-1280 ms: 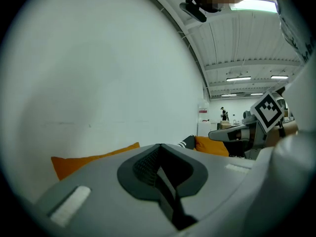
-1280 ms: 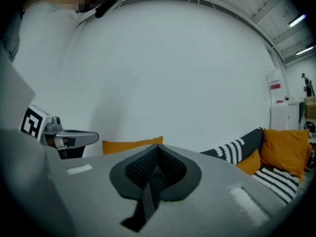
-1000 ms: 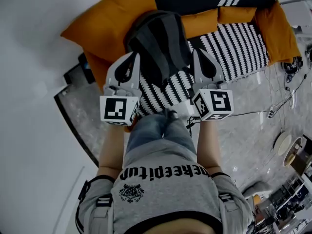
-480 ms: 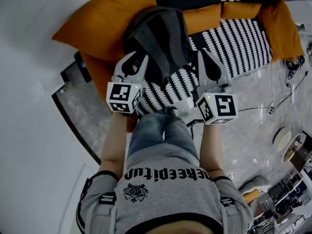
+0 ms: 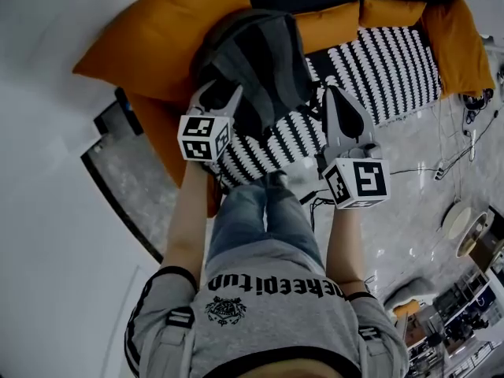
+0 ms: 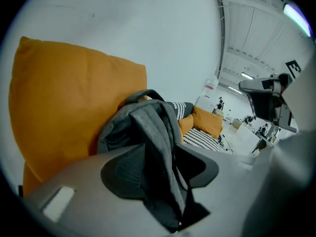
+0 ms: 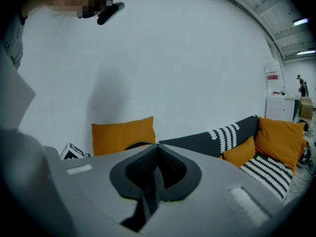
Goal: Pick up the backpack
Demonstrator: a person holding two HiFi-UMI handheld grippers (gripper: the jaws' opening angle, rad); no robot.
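Note:
A dark grey backpack [image 5: 260, 61] leans upright against a big orange cushion [image 5: 157, 38] on the sofa. My left gripper [image 5: 219, 94] is at the backpack's lower left side and its jaws are opening. In the left gripper view the backpack [image 6: 148, 127] fills the gap of the left gripper [image 6: 165, 157], a grey fold hanging between the pads, which do not press on it. My right gripper [image 5: 335, 93] hovers beside the backpack's lower right edge, apart from it. In its own view the right gripper [image 7: 158, 147] is shut with nothing in it.
The sofa carries a black-and-white striped cover [image 5: 378, 69] and more orange cushions [image 5: 457, 46]. A white wall [image 5: 47, 93] stands at the left. Cables [image 5: 453, 168] trail over the grey floor at the right. The person's legs [image 5: 264, 219] stand close to the sofa's front.
My left gripper has sunk towards the backpack's left side and its jaws have gone from shut to wide apart. The right gripper has dropped slightly and stays shut.

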